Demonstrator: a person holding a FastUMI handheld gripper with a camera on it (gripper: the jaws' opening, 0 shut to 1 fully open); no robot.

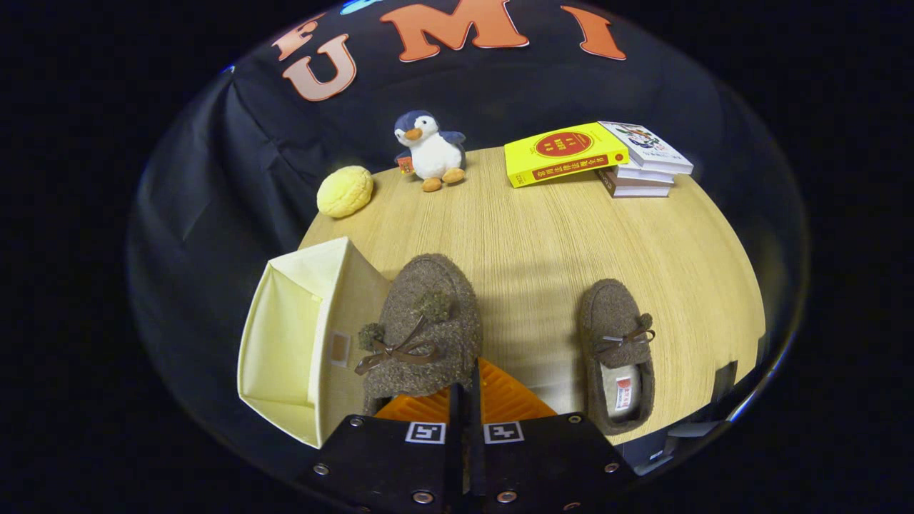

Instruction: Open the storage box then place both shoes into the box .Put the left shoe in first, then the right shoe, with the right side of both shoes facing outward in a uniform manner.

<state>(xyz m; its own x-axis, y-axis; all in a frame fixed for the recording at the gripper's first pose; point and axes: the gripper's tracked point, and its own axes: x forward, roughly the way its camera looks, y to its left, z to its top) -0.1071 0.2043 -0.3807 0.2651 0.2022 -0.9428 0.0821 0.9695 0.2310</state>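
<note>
Gripper (468, 400) at bottom centre of frame; its jaws are pressed close together, pinching the heel edge of the left shoe (427, 330), which hangs just ahead of the fingers, toe pointing away.

Storage box (300, 335) lower left, cream fabric, lying with its open mouth facing left; its near side panel touches or sits just beside the held shoe, I cannot tell which. The box stands at the table's left edge, dark cloth beyond it.

Right shoe (618, 353) lower right, flat on the wooden table (543, 235), well apart from the held shoe, near the table's right edge. Bare wood between the two shoes and ahead toward frame centre.

Both shoes: brown fuzzy slippers, brown bow laces; pompoms on the left; pale lining with a small label inside the right.

Far edge, upper frame: yellow round plush (345, 190), penguin toy (430, 151), stacked books (600, 157).
</note>
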